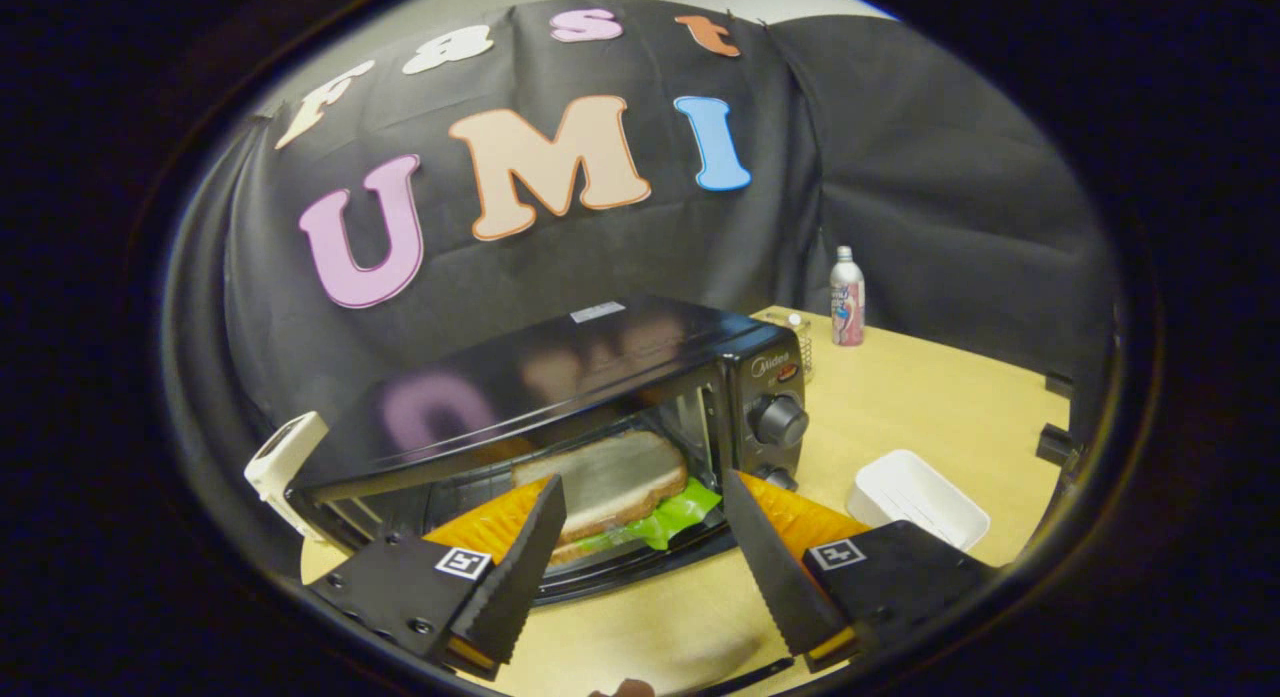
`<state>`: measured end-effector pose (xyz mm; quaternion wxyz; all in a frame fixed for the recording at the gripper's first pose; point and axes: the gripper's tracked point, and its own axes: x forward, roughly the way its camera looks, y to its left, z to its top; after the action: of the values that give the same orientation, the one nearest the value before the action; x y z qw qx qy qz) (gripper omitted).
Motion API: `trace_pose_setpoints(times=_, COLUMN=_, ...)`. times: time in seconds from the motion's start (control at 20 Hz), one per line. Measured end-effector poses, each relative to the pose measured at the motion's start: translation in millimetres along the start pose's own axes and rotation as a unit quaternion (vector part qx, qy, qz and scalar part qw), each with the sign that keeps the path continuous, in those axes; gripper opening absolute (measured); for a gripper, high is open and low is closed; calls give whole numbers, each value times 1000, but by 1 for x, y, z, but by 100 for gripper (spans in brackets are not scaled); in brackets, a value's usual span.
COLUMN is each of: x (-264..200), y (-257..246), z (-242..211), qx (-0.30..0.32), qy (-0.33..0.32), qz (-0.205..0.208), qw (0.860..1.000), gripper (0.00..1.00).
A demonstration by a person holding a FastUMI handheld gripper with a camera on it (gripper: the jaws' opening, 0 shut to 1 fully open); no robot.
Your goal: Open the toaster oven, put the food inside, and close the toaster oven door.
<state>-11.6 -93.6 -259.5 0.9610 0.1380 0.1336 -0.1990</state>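
A black toaster oven [560,377] stands on the wooden table [900,397], its knobs [778,420] on the right of its front. A sandwich [605,482] of toasted bread with green lettuce lies inside, low in the front opening. I cannot tell whether the glass door is down or stands in front of it. My gripper [642,480] is open just before the oven's front. Its fingers are spread wide, one to each side of the sandwich, and hold nothing.
A white rectangular tray [918,497] lies on the table right of the oven, close to my right finger. A metal bottle [847,297] and a small clear jar [800,339] stand behind the oven. A white flat object [285,467] leans at the oven's left end.
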Motion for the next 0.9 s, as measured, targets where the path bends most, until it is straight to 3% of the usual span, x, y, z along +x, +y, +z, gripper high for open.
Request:
trace_pose_setpoints(times=0.4, x=-92, y=14, z=-2, qx=-44, qy=2, qz=55, qw=998, gripper=99)
trace_pose_setpoints(times=0.7, x=-149, y=-3, z=-50, qx=-107, qy=54, qz=66, qw=991, gripper=99)
trace_pose_setpoints(times=0.9, x=-162, y=-24, z=-83, qx=-147, qy=83, qz=54, qw=984, gripper=99)
